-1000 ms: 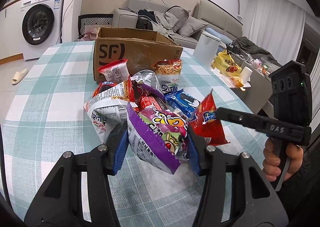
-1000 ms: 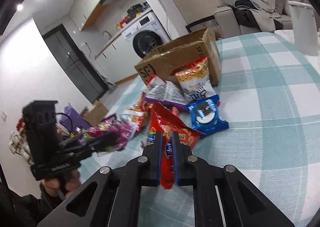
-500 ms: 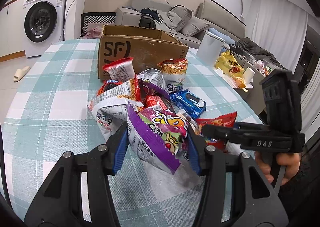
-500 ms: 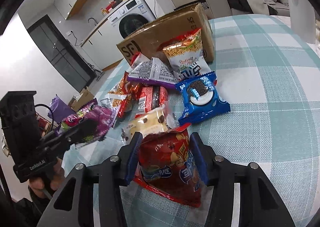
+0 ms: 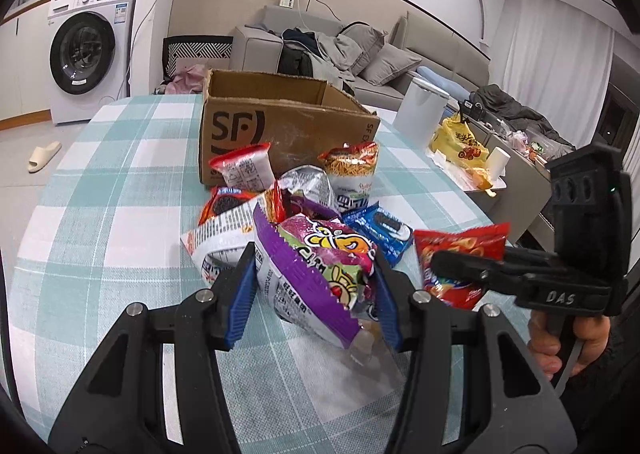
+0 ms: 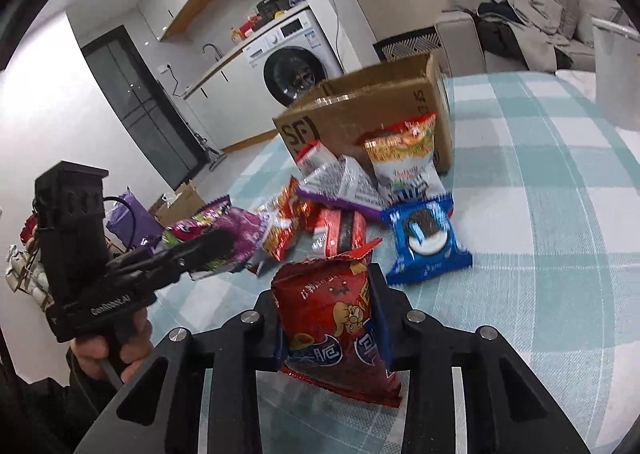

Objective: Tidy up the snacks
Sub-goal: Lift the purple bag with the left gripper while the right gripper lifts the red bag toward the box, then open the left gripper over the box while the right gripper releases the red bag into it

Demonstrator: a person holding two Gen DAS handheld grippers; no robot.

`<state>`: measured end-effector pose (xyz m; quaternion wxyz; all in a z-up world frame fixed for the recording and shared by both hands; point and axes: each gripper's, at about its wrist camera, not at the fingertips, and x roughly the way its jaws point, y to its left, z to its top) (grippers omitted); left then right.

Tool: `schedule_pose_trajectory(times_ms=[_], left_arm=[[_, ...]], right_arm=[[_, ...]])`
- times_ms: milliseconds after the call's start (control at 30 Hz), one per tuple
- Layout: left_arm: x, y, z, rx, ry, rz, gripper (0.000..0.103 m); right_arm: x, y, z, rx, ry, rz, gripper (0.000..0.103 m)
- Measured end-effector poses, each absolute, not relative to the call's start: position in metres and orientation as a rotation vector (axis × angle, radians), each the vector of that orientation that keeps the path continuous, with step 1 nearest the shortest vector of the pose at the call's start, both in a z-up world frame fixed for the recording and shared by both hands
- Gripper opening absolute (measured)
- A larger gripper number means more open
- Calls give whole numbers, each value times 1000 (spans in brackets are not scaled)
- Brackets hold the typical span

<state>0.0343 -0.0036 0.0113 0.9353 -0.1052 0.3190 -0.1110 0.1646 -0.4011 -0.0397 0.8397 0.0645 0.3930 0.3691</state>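
Note:
My left gripper [image 5: 314,294] is shut on a purple snack bag [image 5: 320,270] and holds it above the checked tablecloth; it also shows in the right wrist view [image 6: 216,238]. My right gripper [image 6: 328,318] is shut on a red snack bag [image 6: 332,318], lifted off the table; that bag shows in the left wrist view [image 5: 460,250] at the right. Behind them lies a pile of snacks: a blue cookie pack [image 5: 380,228], a noodle-snack bag [image 5: 352,170], a silver bag [image 5: 308,186]. An open SF cardboard box [image 5: 280,122] stands behind the pile.
A white canister [image 5: 420,114] stands at the table's far right edge. A low table with a yellow bag [image 5: 460,142] is beyond the right edge. A washing machine [image 5: 88,50] and sofa stand behind the table.
My right gripper has regripped the red bag broadside and lifted it off the table. The left gripper has raised the purple bag slightly, still held.

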Motion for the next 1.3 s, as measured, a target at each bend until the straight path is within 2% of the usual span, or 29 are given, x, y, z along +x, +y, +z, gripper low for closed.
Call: schedule_pose_trajectory(times_ms=[433,1300], left_arm=[[59,5,33,-209,605,-200,49],[128,18,63,-164,579,-150,49]], right_arm=[[183,-389,14,127,703,788,33],[245,-368,64,190,578,740,33]])
